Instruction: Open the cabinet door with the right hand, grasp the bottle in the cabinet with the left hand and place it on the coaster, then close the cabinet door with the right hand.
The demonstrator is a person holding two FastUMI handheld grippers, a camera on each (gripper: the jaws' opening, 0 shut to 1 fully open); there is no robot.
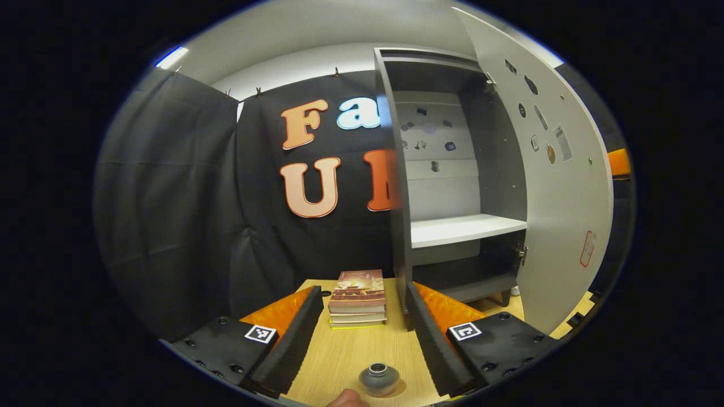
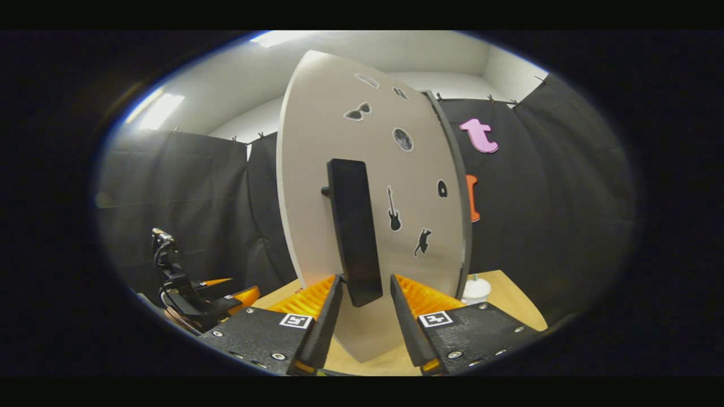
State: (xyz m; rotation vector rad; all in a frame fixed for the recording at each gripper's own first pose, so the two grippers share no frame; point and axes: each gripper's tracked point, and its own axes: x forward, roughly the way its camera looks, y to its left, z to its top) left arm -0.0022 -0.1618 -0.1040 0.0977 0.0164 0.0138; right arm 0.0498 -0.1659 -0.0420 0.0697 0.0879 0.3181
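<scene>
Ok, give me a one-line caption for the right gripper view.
Right gripper with open fingers straddling the dark handle of the swung-open cabinet door.

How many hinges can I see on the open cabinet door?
2: the upper hinge near the top of the door, the lower hinge just below the white shelf. Others may be hidden.

A staged recording booth, not a lived-in room: black cloth walls [image 1: 169,186] hang from clips under a plain white ceiling. A tall grey sticker-dotted cabinet [image 1: 498,169] stands on a light wooden tabletop [image 1: 350,356].
</scene>
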